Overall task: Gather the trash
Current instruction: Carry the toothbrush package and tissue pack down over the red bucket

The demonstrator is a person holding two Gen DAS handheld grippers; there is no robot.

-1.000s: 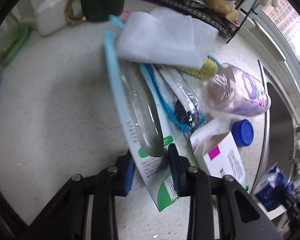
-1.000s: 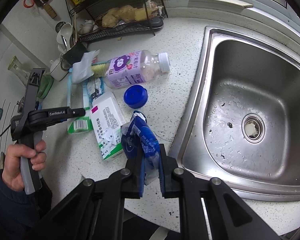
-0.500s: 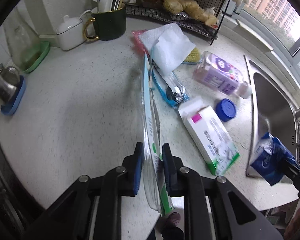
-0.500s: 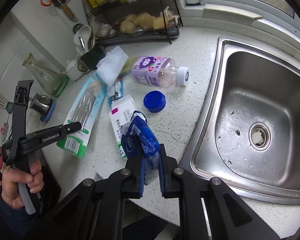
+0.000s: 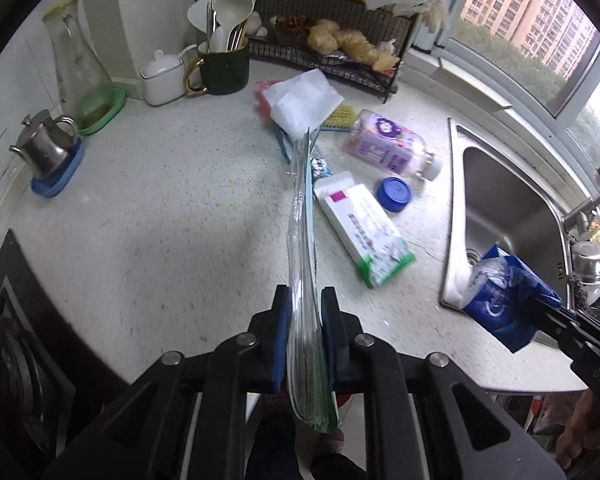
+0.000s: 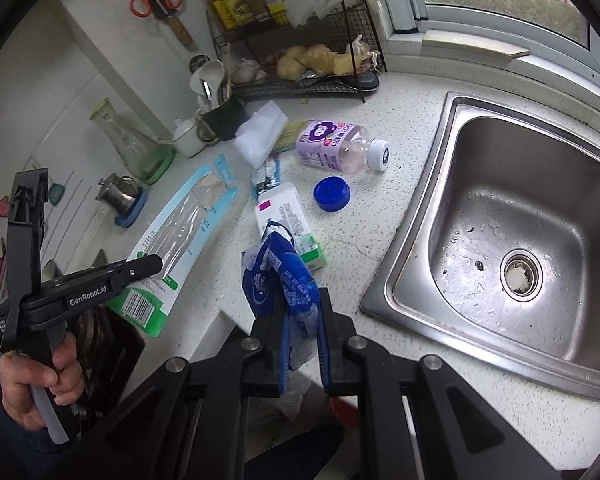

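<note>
The left hand-held gripper (image 5: 305, 332), its jaws just closing, clamps a long plastic package (image 5: 302, 240); the right hand-held gripper (image 6: 303, 334) grips a blue wrapper (image 6: 278, 280) above the tabletop (image 5: 160, 208)

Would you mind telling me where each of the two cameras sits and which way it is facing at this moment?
Left wrist: on the left gripper, looking down along its fingers at the counter; it is clamped on a clear plastic package; the right gripper shows at the right edge.
Right wrist: on the right gripper, looking down at the counter and sink; it is clamped on a blue wrapper; the person's left hand shows.
Shared: the purple bottle, blue lid and white box.
</note>
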